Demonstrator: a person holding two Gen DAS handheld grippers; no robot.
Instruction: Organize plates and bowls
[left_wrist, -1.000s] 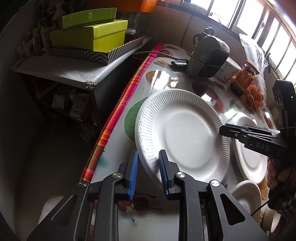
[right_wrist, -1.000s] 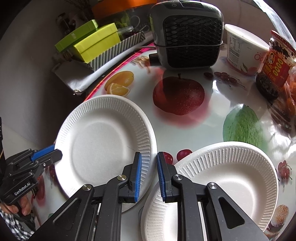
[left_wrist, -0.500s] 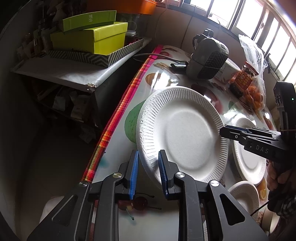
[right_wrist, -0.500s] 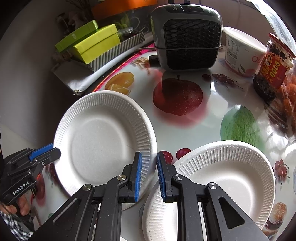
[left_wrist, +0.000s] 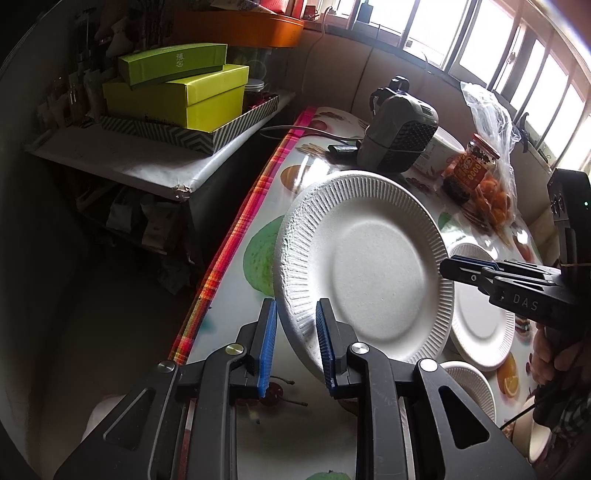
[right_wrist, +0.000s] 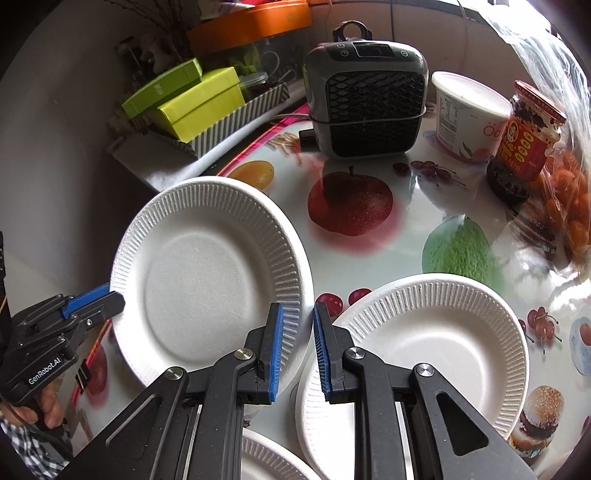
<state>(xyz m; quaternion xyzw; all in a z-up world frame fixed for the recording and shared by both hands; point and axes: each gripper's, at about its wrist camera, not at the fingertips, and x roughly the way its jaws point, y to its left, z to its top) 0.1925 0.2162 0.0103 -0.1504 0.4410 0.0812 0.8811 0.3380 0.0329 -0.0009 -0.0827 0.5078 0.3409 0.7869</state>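
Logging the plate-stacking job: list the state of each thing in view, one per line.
White ribbed paper plate: tilted, gripped at opposite rims.
Left gripper: shut on that plate's rim.
Right gripper: shut on its other rim.
Second white paper plate: flat on the table.
Red-labelled glass jar: upright, lid on.
White plastic tub: upright, lid on.
Grey grilled fan: upright; running or not, cannot tell.

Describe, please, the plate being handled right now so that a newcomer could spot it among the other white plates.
Find the grey fan heater at the back of the fruit-print table. In front of it, toward the table's striped edge, one ribbed white paper plate is raised and tilted. Unlike the plates lying flat, it is pinched at opposite rims by the left claw and the right claw.
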